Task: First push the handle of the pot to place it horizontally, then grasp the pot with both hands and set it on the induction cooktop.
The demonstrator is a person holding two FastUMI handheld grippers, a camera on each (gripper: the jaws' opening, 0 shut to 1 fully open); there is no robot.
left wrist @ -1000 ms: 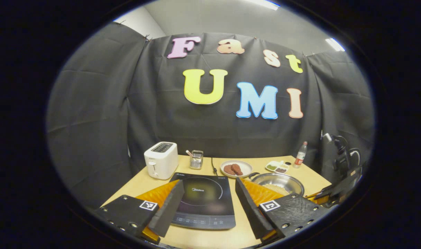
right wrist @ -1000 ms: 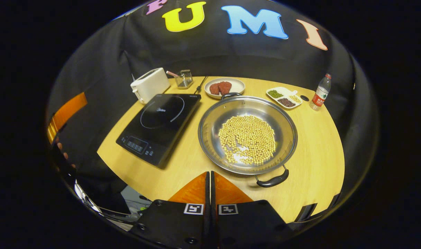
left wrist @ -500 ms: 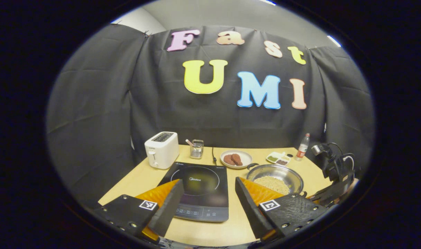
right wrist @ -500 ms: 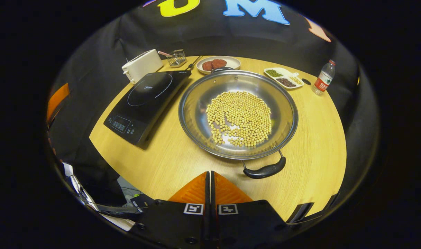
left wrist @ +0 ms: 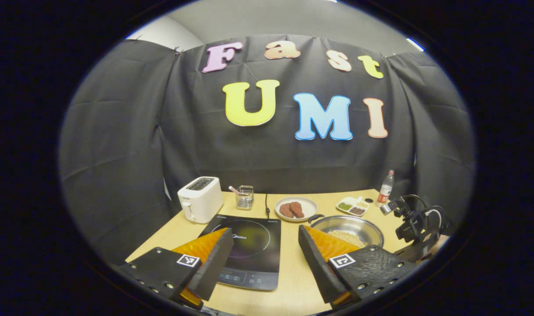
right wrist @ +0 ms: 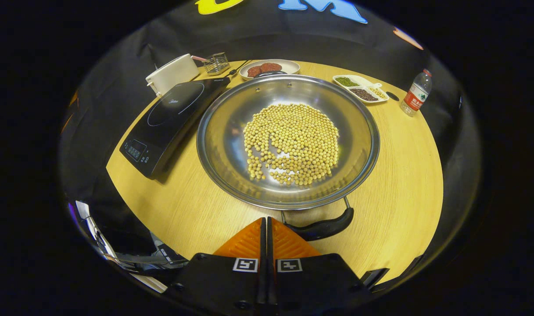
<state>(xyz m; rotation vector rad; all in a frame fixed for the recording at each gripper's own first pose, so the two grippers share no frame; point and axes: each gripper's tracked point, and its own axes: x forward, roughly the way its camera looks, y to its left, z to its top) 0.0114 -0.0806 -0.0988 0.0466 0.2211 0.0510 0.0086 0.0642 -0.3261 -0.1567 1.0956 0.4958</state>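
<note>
Right tongs (right wrist: 267,224) clenched, gripping nothing, tips just beside the pot's near handle (right wrist: 321,227); contact uncertain. Left tongs (left wrist: 262,245) spread wide, empty, above the induction cooktop (left wrist: 249,252). Pot (right wrist: 225,145) of beans sits on the wooden table (right wrist: 403,175), right of the cooktop. Toaster (right wrist: 172,77) behind the cooktop.

Staged kitchen booth: black cloth walls (left wrist: 117,145), wooden table (right wrist: 403,175) with toaster (left wrist: 200,199), induction cooktop (right wrist: 170,114), food dishes (left wrist: 296,208).
</note>
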